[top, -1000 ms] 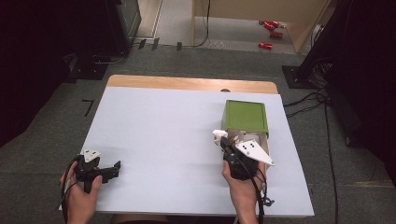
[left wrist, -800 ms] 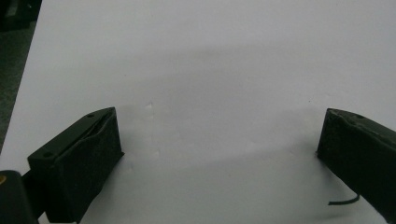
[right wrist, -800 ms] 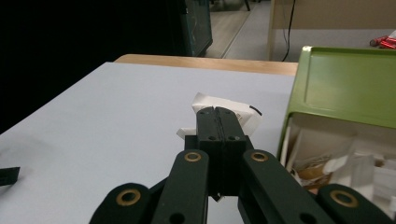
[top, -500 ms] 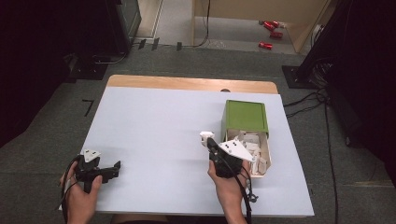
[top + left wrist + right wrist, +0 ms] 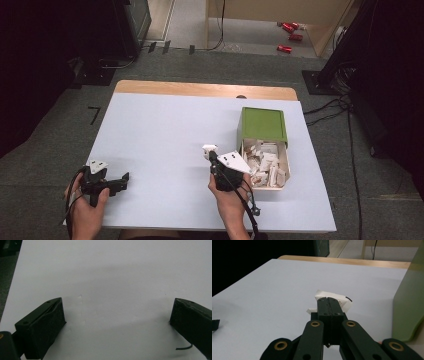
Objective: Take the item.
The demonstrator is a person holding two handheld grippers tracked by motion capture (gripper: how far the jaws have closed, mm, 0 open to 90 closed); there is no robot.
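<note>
The right gripper (image 5: 210, 152) was clenched on a small white packet (image 5: 209, 148), and its two black jaws pressed flat against each other with the packet pinched at their tips. In the right gripper view the white packet (image 5: 333, 300) stood out beyond the jaw tips, a little above the white table (image 5: 274, 290), and a dark mark was visible on its right edge. In the high view this gripper was just to the left of the green box (image 5: 263, 126), near the middle of the table (image 5: 160, 135), and the person's right hand (image 5: 230, 192) held it from below. The box stood on the right part of the table with its drawer pulled toward the person, and the open drawer (image 5: 286, 170) was full of similar white packets (image 5: 265, 162). The held packet was outside the drawer, apart from it. The left gripper (image 5: 122, 179) rested at the near left corner of the table, well apart from the box, in the left hand (image 5: 85, 212). Its jaws stood wide apart with only the bare table (image 5: 112, 277) between them, so it was released and held nothing.
</note>
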